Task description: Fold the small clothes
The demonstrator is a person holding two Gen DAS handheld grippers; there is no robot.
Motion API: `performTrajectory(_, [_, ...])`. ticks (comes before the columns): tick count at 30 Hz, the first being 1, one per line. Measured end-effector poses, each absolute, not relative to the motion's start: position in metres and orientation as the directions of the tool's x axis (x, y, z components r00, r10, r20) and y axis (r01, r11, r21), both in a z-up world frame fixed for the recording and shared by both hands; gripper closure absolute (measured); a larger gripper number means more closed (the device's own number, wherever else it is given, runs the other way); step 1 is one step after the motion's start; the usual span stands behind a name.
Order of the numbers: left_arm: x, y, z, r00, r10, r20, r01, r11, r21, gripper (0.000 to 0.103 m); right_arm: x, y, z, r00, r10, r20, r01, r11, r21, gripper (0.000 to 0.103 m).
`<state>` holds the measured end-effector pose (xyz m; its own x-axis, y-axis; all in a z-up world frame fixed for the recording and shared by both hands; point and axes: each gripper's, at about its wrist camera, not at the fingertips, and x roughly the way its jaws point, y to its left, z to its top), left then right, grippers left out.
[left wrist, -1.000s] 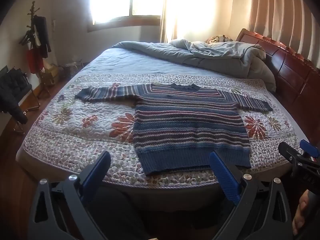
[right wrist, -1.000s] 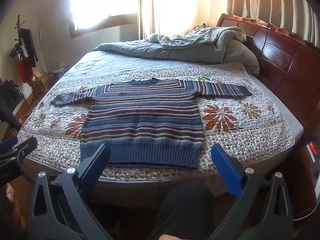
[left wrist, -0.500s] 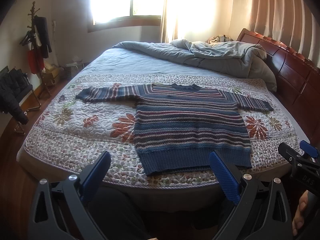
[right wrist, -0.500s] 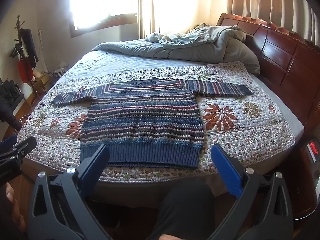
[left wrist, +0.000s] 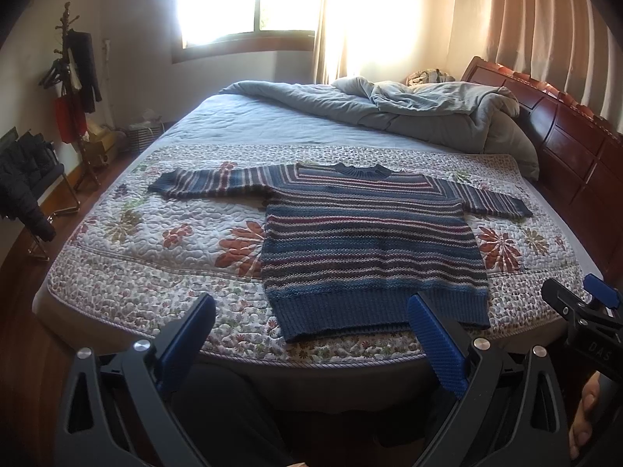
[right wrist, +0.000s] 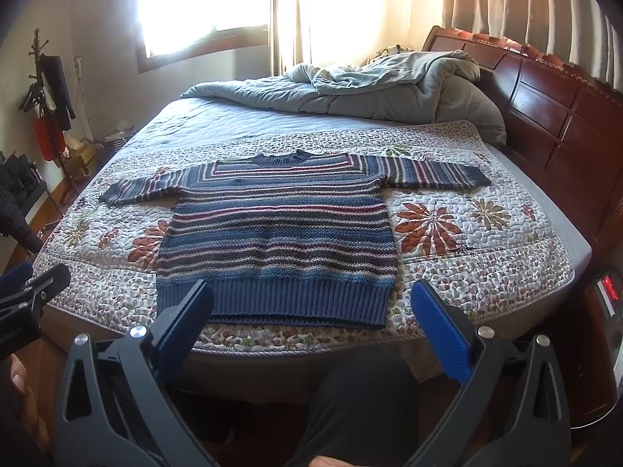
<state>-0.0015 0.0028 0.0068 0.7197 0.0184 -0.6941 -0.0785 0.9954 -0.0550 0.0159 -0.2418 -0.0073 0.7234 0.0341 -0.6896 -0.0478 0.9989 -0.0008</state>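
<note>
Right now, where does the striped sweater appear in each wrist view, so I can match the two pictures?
Left wrist view: the striped sweater lies right of centre on the floral quilt.
Right wrist view: the striped sweater lies near the centre, slightly left.
Shared landmark: the grey duvet heaped behind the sweater's collar.

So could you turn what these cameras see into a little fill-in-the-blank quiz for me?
1. The striped sweater lies flat with both sleeves spread ____.
2. Under it is a quilt printed with ____.
3. Both the left gripper and the right gripper are ____, holding nothing.

Missing words: out; flowers; open
</note>
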Motion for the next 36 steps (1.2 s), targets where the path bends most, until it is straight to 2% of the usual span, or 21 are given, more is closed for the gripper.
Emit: performTrajectory(36, [-0.0004, 0.0057, 0.0104, 0.725, 0.014, -0.689, -0.083, 0.994, -0.067, 0.004, 0.016, -0.2387, 0.0001, 0.73, 0.032, -0.683, -0.052, 0.999, -0.009, 0.003])
